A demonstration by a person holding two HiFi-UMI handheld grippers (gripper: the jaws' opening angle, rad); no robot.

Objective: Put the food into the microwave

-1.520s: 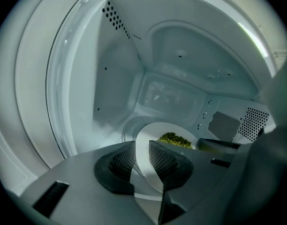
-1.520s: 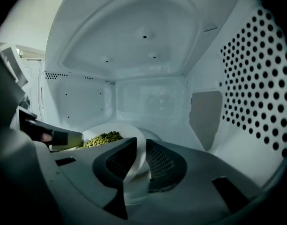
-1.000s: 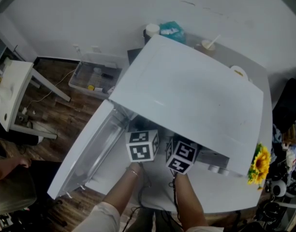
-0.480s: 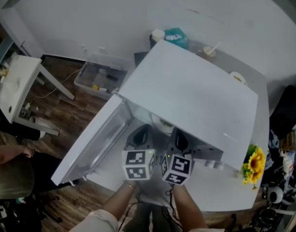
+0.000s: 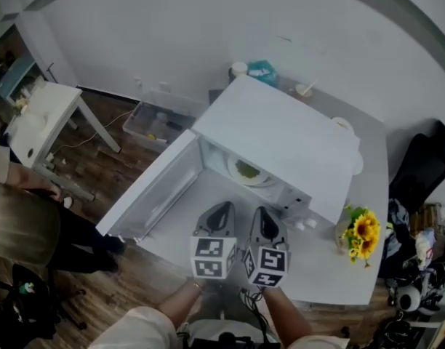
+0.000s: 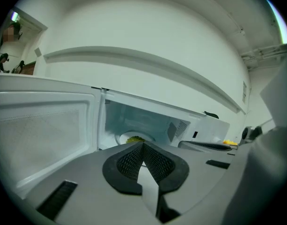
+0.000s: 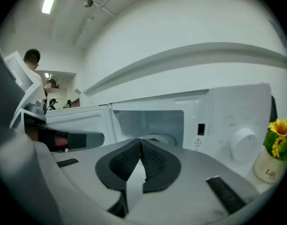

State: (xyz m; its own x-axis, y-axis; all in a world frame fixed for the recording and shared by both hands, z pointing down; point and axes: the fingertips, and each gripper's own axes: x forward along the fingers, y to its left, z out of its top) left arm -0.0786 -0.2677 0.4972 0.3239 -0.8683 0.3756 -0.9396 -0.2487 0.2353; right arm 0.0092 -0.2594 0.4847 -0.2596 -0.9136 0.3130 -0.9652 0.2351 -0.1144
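While the microwave (image 5: pixel 281 133) stands open on the tabletop (image 5: pixel 321 267), the head view shows its door (image 5: pixel 153 187) swung out to the left and a plate (image 5: pixel 260 177) with the food (image 5: pixel 247 169) lying inside the cavity. Both claws hang side by side above the tabletop's near edge, in front of the opening and apart from the plate: the left claw (image 5: pixel 221 206) towards the door, the right claw (image 5: pixel 262 211) just beside it. Sunflowers (image 5: pixel 361 227) stand at the right, near the microwave's front corner.

In the left gripper view that claw's jaws are pressed together at the tips with nothing between them. Beyond them the cavity lies open, with the food on its plate at the back and the door reaching off to the left.

In the right gripper view the right claw's jaws have just been closing. They meet at the tips, empty. Past them sits the plate inside the cavity, the knob (image 7: pixel 244 142) on the panel to the right, and the sunflowers in a pot (image 7: pixel 270 168) at the far right edge.
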